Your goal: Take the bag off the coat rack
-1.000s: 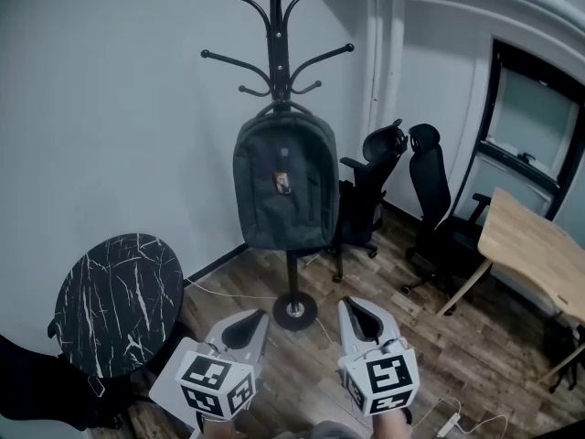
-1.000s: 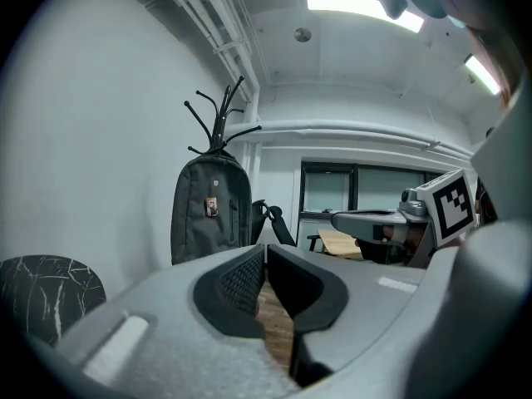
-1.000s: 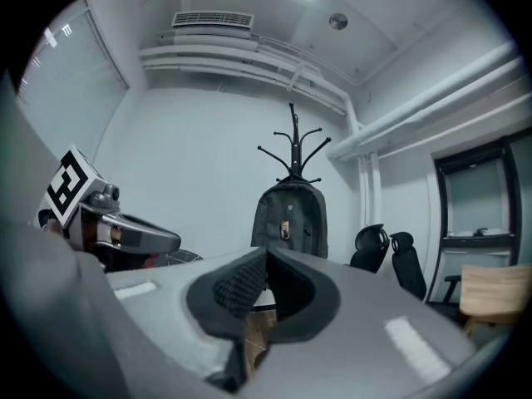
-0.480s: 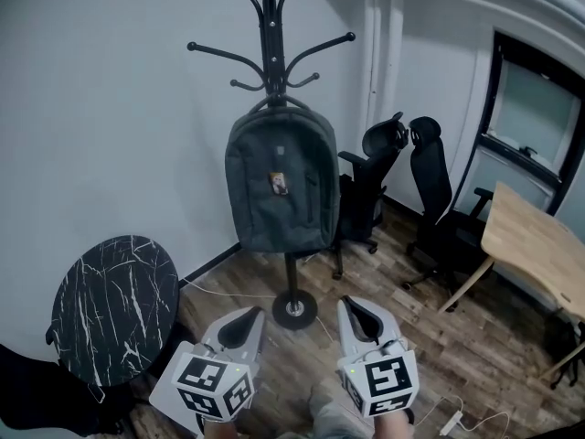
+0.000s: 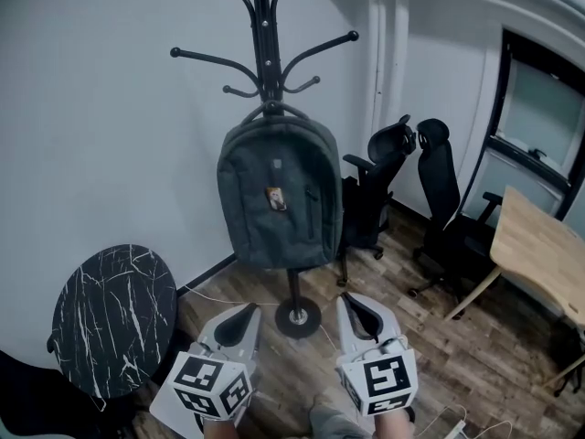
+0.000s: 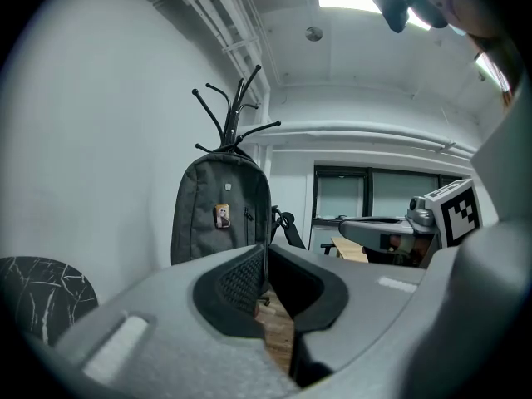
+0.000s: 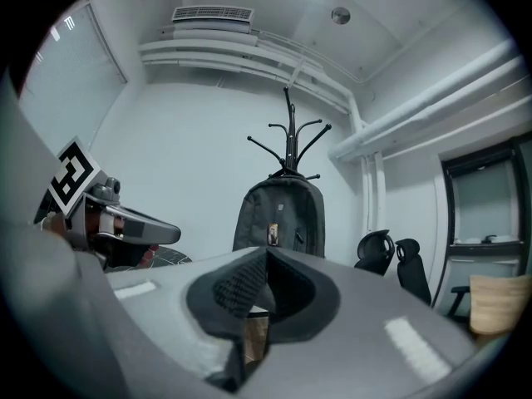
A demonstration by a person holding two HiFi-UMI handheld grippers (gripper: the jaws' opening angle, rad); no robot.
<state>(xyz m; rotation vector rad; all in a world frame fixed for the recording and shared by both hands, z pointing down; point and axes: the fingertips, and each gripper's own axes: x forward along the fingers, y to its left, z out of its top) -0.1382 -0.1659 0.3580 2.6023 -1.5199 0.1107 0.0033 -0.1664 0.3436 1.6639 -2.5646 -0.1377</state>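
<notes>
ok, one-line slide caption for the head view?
Left hand-held gripper and right hand-held gripper, both shut and empty, face the grey backpack hanging on the black coat rack.

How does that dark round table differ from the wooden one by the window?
The round table has a black top with white veins; the wooden table is pale timber. The round table's edge curves; the wooden table's edges run straight. The round table stands left of the coat rack, the wooden table far right. Both stand on the floor.
</notes>
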